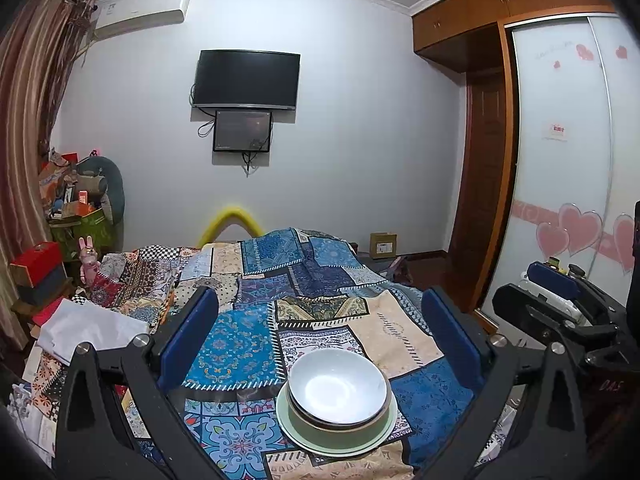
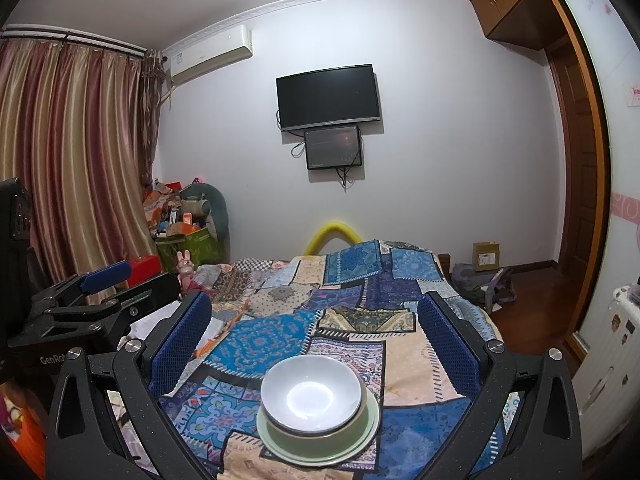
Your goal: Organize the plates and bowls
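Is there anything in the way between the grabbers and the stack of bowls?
No, nothing visible. The white bowl sits in a green bowl on a green plate, on the patchwork cloth. Both the right gripper and the left gripper are open, with only bare cloth before the stack.

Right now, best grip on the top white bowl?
Pinch the white bowl at its rim, one finger inside and one outside, coming from above on the near-right side. It sits nested in the green bowl on the green plate, so only its rim stands clear.
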`<state>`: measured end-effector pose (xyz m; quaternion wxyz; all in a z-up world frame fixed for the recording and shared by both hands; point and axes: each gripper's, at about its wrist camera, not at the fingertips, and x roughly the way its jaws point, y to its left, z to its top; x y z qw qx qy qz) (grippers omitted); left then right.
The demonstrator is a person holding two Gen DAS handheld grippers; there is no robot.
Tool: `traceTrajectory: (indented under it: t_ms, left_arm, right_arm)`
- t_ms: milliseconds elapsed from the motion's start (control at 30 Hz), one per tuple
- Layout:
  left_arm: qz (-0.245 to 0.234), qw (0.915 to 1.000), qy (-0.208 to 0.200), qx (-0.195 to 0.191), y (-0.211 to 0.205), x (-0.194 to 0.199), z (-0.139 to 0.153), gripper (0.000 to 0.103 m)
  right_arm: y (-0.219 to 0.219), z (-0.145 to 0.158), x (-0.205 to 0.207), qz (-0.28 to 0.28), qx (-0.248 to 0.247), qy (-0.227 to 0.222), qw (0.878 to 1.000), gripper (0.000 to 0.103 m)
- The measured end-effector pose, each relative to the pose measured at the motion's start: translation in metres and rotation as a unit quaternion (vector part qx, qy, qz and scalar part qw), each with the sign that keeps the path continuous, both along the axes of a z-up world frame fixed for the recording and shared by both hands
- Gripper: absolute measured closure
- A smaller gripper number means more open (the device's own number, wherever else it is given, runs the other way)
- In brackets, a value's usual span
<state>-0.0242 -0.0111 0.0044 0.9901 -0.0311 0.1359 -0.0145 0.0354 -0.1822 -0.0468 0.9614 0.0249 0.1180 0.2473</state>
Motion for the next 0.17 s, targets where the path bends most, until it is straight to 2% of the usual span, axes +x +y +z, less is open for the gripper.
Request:
traceTrajectory:
  t_ms: [167]
  left_arm:
    - [0.0,1.0,0.001,-0.002,0.001,-0.0001,-0.0007,0.0]
  right_arm:
    - [0.0006,-0.0006,0.0019,0.0,-0.001,0.002,1.0,0.0]
